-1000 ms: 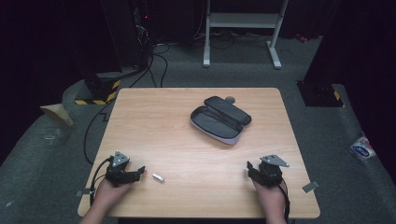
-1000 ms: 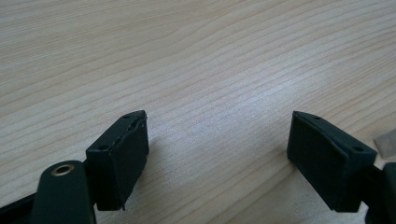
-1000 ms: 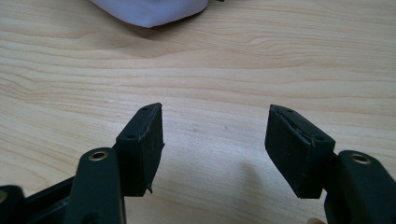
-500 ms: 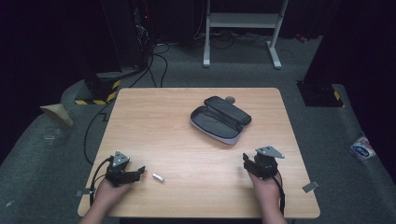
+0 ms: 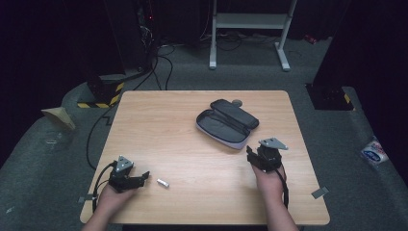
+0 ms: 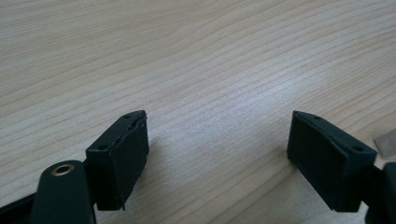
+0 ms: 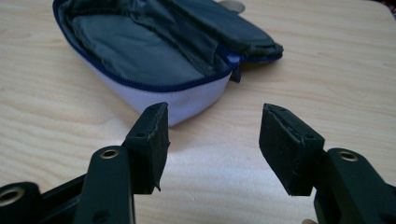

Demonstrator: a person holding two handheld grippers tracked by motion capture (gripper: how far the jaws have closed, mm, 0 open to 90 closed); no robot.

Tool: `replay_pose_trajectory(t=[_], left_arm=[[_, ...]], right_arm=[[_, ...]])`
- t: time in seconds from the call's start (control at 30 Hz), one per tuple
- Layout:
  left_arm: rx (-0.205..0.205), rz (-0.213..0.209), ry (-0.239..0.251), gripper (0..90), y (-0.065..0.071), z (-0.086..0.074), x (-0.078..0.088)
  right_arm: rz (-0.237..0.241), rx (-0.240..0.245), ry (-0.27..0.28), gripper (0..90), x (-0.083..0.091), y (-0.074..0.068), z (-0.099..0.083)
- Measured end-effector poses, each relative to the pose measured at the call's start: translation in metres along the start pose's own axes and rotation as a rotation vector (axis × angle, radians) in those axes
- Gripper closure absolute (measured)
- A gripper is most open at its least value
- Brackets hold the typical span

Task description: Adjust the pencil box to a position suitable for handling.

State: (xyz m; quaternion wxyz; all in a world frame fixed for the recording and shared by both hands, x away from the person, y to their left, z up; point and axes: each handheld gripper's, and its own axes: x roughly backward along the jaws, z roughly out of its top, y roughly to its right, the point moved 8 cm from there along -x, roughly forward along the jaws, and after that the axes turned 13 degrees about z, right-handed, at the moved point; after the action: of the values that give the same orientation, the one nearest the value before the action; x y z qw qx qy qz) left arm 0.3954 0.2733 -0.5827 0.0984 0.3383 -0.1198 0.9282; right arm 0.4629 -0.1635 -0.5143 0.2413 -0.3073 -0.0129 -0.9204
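An open zip pouch [image 5: 226, 122], dark inside with a pale outer shell and blue zip, lies right of the table's centre. In the right gripper view the pouch [image 7: 154, 60] lies just ahead of the jaws. My right gripper [image 5: 250, 153] hovers close to its near end, open; its jaws have just been closing a little, with nothing between them [image 7: 212, 135]. My left gripper [image 5: 143, 177] rests at the front left, open over bare wood [image 6: 217, 144]. A small silver piece [image 5: 163, 183] lies just right of it and peeks in at the edge [image 6: 385, 141].
A small round disc [image 5: 236, 102] sits behind the pouch. The wooden table [image 5: 159, 125] stands on grey carpet. On the floor are cables [image 5: 159, 62], a white stand [image 5: 250, 21], a yellow-black striped block [image 5: 98, 98] and a packet [image 5: 374, 153].
My right gripper has moved forward and up toward the pouch's near end, jaws slightly narrower. The left gripper, the silver piece and the pouch have stayed put.
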Motion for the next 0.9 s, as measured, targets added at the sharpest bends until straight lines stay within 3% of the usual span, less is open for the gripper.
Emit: replay_pose_trajectory(t=[0.23, 0.4, 0.63, 0.9], left_arm=[[0.0, 0.0, 0.0, 21.0, 0.0, 0.0, 0.0], [0.001, 0.0, 0.0, 21.0, 0.0, 0.0, 0.0], [0.0, 0.0, 0.0, 21.0, 0.0, 0.0, 0.0], [-0.003, 0.001, 0.0, 21.0, 0.0, 0.0, 0.0]], right_arm=[[0.002, 0.006, 0.0, 42.8, -0.012, -0.001, 0.014], [0.003, -0.034, -0.011, 43.2, -0.027, 0.002, 0.021], [-0.004, -0.052, -0.017, 42.8, -0.046, -0.001, 0.027], [-0.009, -0.037, -0.044, 42.5, -0.063, -0.008, 0.029]])
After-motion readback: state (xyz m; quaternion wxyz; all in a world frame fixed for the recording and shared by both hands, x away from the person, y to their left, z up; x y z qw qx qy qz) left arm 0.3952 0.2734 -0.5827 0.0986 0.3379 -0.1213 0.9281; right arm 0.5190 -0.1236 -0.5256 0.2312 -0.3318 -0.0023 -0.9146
